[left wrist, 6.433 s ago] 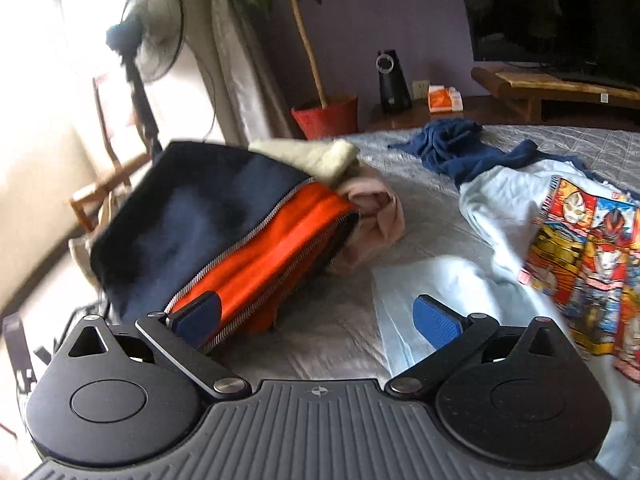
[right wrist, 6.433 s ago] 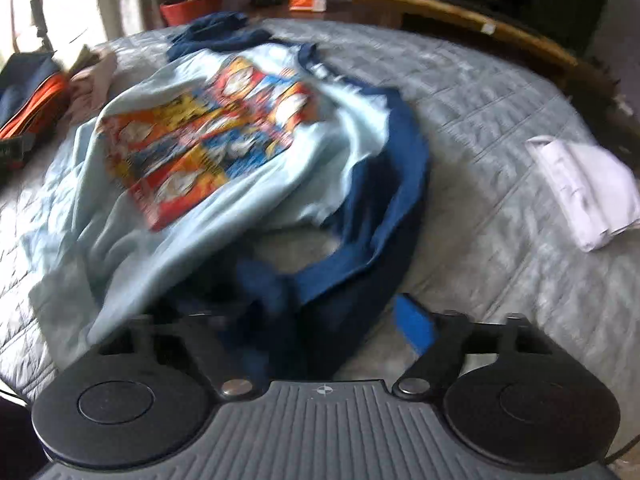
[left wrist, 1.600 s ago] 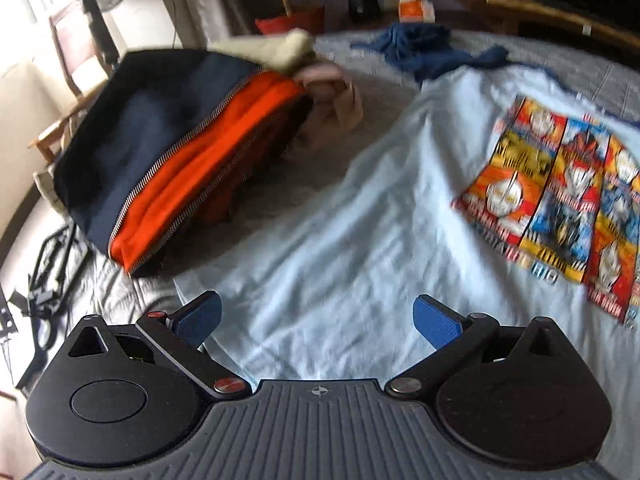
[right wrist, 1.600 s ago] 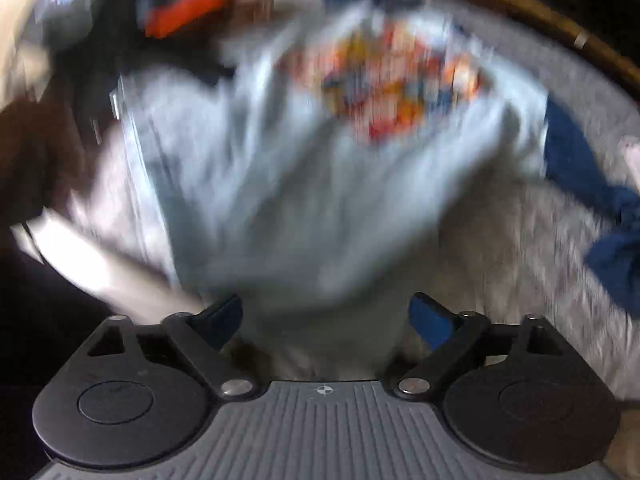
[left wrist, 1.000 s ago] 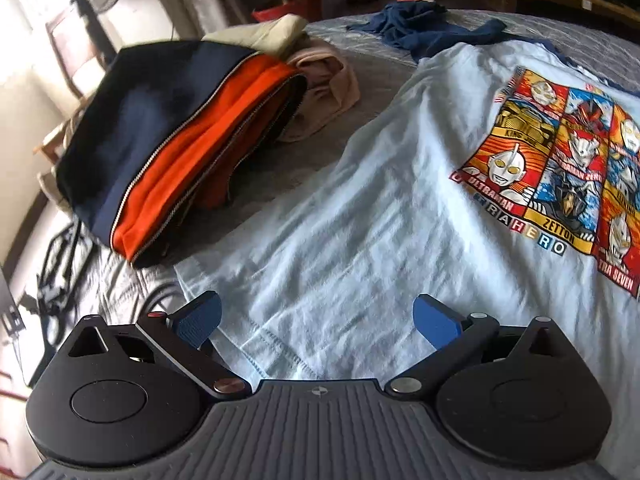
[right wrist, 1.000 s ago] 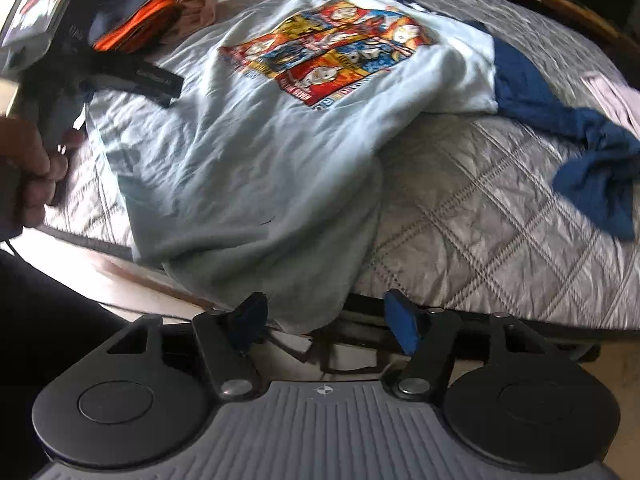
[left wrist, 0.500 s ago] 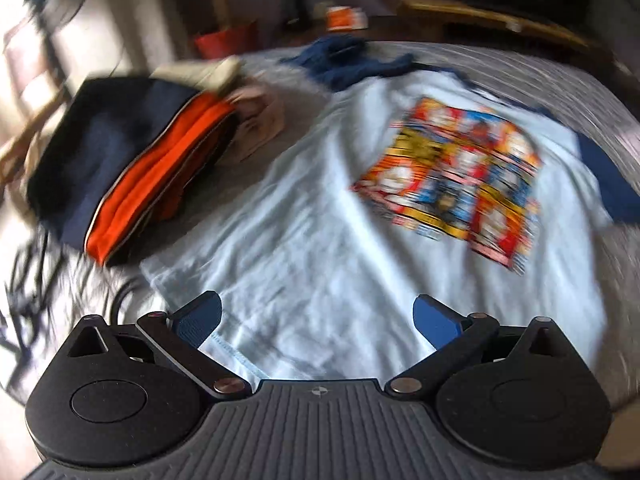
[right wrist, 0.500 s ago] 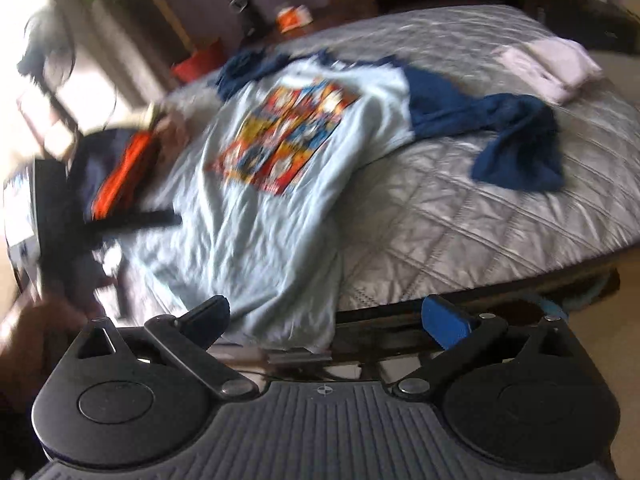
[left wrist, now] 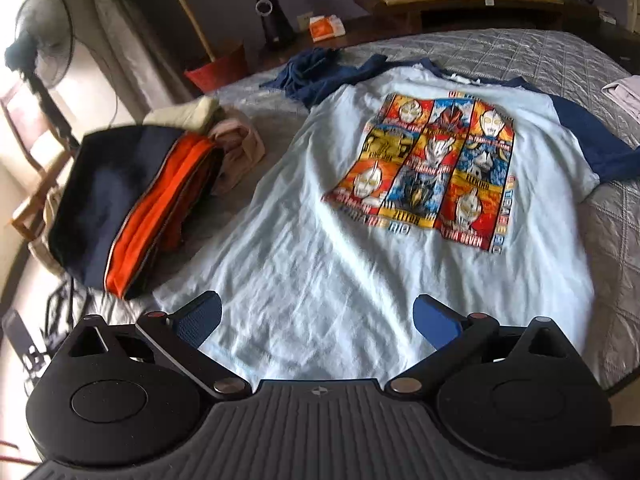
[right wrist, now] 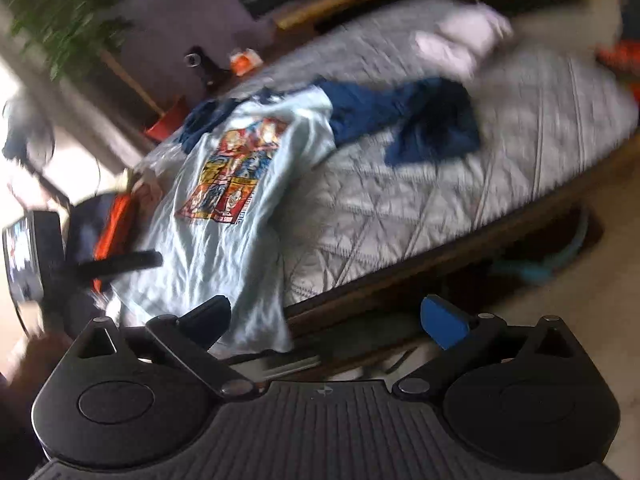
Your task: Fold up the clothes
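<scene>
A light blue T-shirt (left wrist: 320, 248) with navy sleeves and a colourful hero print (left wrist: 432, 172) lies spread face up on the grey quilted bed (left wrist: 612, 240). Its hem hangs over the bed's near edge. My left gripper (left wrist: 316, 308) hovers open just above the hem, holding nothing. My right gripper (right wrist: 326, 308) is off the bed's corner, over the wooden frame and floor. Its jaws have just been opening and stand wide with nothing between them. The right wrist view is blurred and tilted; it shows the shirt (right wrist: 224, 240), its twisted navy sleeve (right wrist: 420, 120) and the left gripper's fingers (right wrist: 132, 260).
A folded navy and orange stack (left wrist: 132, 196) with beige and pink pieces (left wrist: 240, 148) sits left of the shirt. A pale folded garment (right wrist: 464, 36) lies at the far right of the bed. The bed's wooden frame (right wrist: 440, 264), a fan (left wrist: 40, 40) and a red plant pot (left wrist: 216, 68) surround it.
The right gripper's jaws widened, left the shirt's hem, and the gripper swung right and rolled. The left gripper rose and drew back, bringing the whole shirt into view.
</scene>
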